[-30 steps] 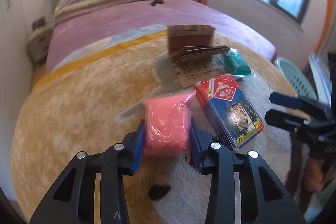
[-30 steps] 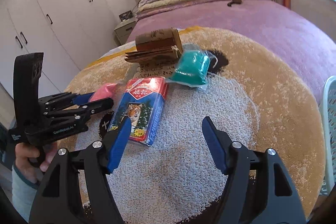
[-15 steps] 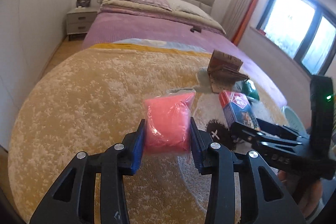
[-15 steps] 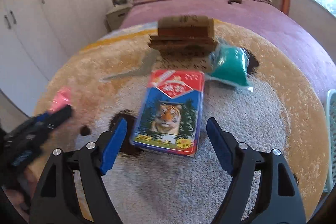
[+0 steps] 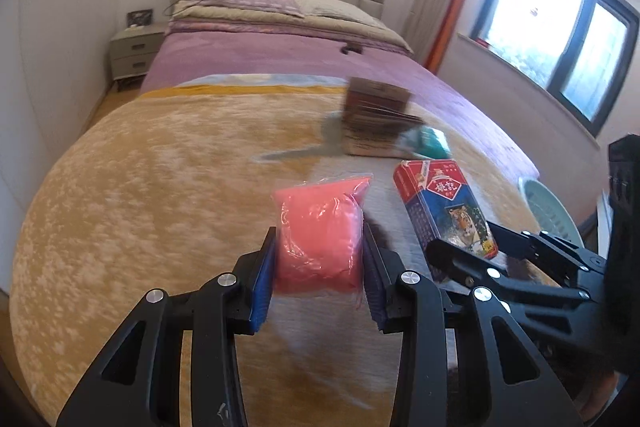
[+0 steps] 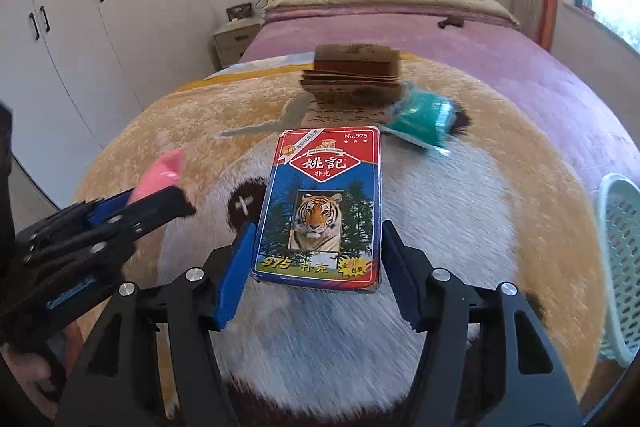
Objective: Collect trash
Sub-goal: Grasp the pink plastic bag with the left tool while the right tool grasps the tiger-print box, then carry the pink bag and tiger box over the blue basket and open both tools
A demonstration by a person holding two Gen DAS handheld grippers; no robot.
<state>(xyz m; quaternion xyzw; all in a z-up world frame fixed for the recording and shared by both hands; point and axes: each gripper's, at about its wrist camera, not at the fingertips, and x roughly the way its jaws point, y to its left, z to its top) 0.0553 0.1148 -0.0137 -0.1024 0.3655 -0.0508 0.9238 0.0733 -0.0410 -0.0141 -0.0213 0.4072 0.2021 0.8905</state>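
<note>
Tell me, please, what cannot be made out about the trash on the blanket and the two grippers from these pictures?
- Brown folded cardboard piece: motion-blurred in both wrist views; its writing is unreadable.
- Teal plastic-wrapped packet: blurred, partly behind the cardboard in the left wrist view; contents unclear.
- Pale green perforated plastic basket: cut off by the right edge; its inside is hidden.
- Right gripper, closing around the tiger-print card box: whether the pads touch yet is unclear.

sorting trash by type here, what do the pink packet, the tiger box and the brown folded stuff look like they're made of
Pink packet: thin clear plastic film, glossy and wrinkled, over something soft and pink; the filling is unclear.
Tiger box: printed card, seemingly in a shiny wrap, judging by its sharp edges and glare.
Brown folded stuff: likely matte corrugated cardboard, flattened in layers; blur leaves it uncertain.
</note>
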